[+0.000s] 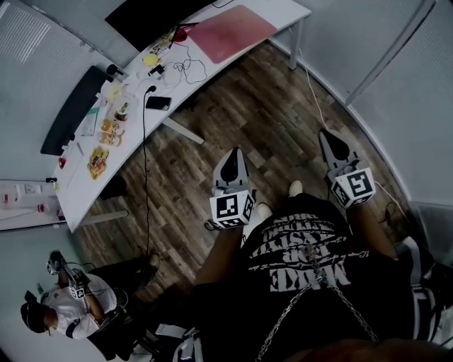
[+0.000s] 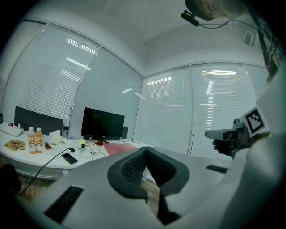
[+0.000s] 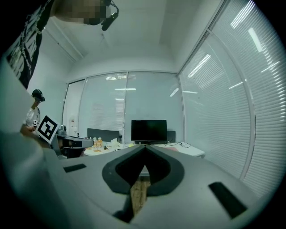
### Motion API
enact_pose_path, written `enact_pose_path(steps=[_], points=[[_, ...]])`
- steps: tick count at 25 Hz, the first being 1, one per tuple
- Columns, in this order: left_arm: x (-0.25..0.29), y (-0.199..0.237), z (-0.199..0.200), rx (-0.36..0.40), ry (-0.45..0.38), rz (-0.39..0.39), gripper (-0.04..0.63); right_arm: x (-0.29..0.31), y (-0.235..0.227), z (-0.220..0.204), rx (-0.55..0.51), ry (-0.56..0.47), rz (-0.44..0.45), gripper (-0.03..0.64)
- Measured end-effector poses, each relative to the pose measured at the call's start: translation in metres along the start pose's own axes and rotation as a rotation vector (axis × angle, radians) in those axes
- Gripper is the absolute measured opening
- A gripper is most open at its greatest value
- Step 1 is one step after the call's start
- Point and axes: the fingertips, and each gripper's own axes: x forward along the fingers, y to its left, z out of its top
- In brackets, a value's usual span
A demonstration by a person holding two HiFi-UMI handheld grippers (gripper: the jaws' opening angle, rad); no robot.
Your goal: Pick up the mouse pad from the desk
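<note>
A pink mouse pad (image 1: 230,32) lies flat on the far right end of the long white desk (image 1: 78,194), in front of a dark monitor (image 1: 152,18). It shows as a reddish strip (image 2: 117,147) in the left gripper view. My left gripper (image 1: 231,161) and right gripper (image 1: 327,138) hang over the wooden floor, well short of the desk, both shut with nothing between their jaws. The left gripper view shows its jaws (image 2: 145,151) closed tip to tip, and the right gripper's jaws (image 3: 145,146) meet the same way, pointing at the monitor (image 3: 149,130).
Desk clutter: a black phone (image 1: 158,103), tangled cables (image 1: 185,69), two drink bottles (image 2: 33,139), snack packets (image 1: 98,161) and a second dark screen (image 1: 71,109). A seated person (image 1: 67,304) holds grippers at the lower left. Glass walls with blinds surround the room.
</note>
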Motion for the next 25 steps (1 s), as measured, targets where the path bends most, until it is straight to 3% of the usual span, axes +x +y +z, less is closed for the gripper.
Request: enact_pose_path(steps=[16, 25], points=[[0.096, -0.031, 0.046, 0.091, -0.092, 0.112, 0.008, 0.053, -0.11, 0.024, -0.015, -0.05, 0.087, -0.008], [0.119, -0.012, 0.038, 0.078, -0.048, 0.123, 0.008, 0.09, -0.111, 0.011, 0.028, -0.022, 0.118, -0.008]])
